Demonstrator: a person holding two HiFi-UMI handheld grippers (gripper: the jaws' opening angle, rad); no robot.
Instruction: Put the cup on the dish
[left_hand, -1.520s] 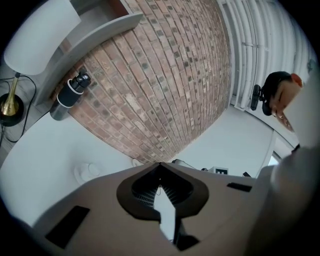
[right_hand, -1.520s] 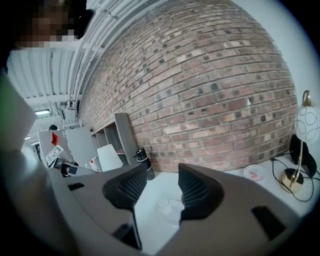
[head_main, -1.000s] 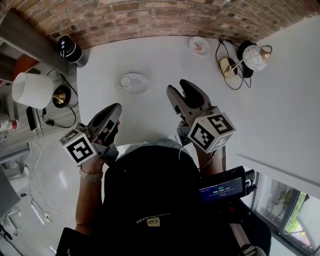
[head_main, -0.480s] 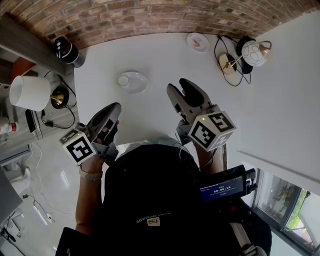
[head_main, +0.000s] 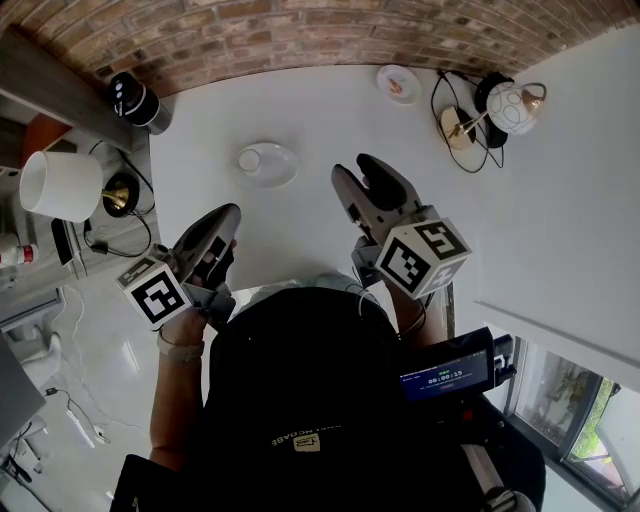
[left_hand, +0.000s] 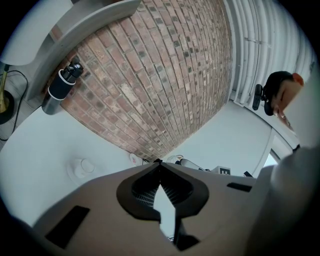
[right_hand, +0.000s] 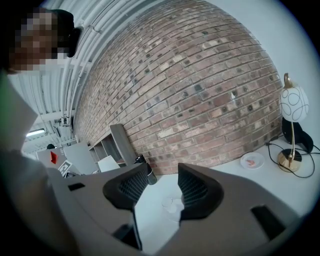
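Cup (head_main: 249, 160) on dish (head_main: 278, 168), mid table (head_main: 310, 120), saucer (head_main: 399, 84) and lamp (head_main: 505, 108) behind right, speaker (head_main: 137, 100) behind left

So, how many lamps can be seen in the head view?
2. The white-shade lamp stands left of the table; the globe lamp stands on the table at the far right, by the brick wall. None seems hidden.

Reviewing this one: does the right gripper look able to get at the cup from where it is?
Probably yes. Only bare table lies between the right gripper and the cup on the dish, and its fingers stand apart, empty.
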